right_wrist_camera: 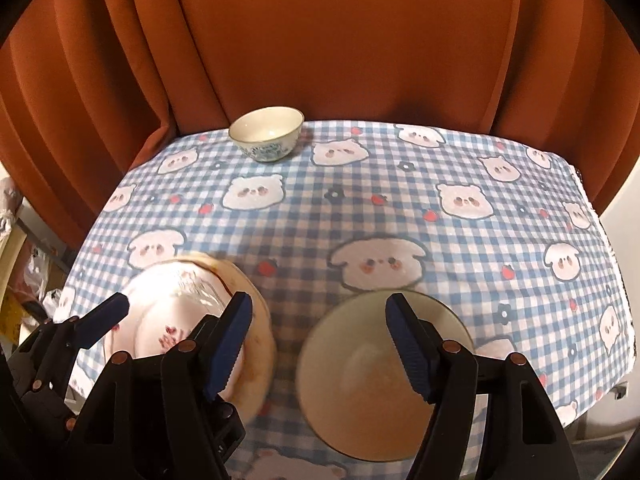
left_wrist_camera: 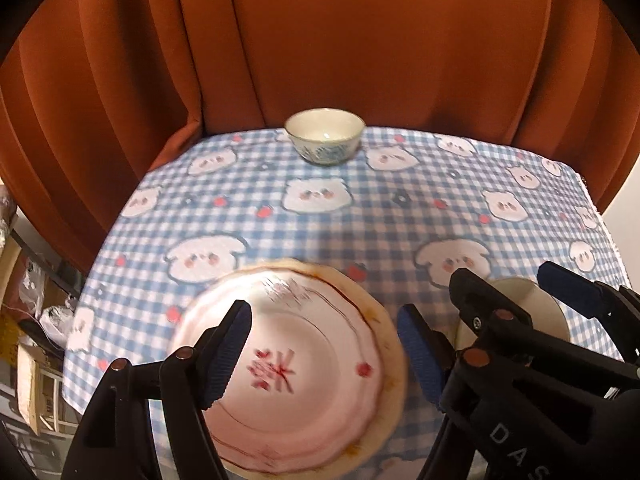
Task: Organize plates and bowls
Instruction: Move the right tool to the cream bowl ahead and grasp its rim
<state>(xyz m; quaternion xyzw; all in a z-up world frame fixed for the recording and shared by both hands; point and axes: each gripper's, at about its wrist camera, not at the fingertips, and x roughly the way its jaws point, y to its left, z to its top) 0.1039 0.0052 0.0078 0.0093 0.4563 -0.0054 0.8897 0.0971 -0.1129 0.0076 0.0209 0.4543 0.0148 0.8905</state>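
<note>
A white plate with red flower marks (left_wrist_camera: 312, 392) lies on a larger cream plate (left_wrist_camera: 390, 376) at the table's near left; the stack also shows in the right wrist view (right_wrist_camera: 172, 320). My left gripper (left_wrist_camera: 324, 352) is open above it, empty. A cream bowl (right_wrist_camera: 360, 376) sits at the near middle, and my right gripper (right_wrist_camera: 320, 344) is open over its left part, empty. The bowl's rim shows behind the right gripper in the left wrist view (left_wrist_camera: 540, 308). A small bowl with a blue pattern (left_wrist_camera: 325, 135) stands at the far edge, also in the right wrist view (right_wrist_camera: 266, 133).
The table carries a blue checked cloth with bear prints (right_wrist_camera: 400, 208). An orange curtain (left_wrist_camera: 360, 40) hangs right behind it. Clutter sits on the floor at the left (left_wrist_camera: 32, 320). The table's right edge drops off (right_wrist_camera: 616, 280).
</note>
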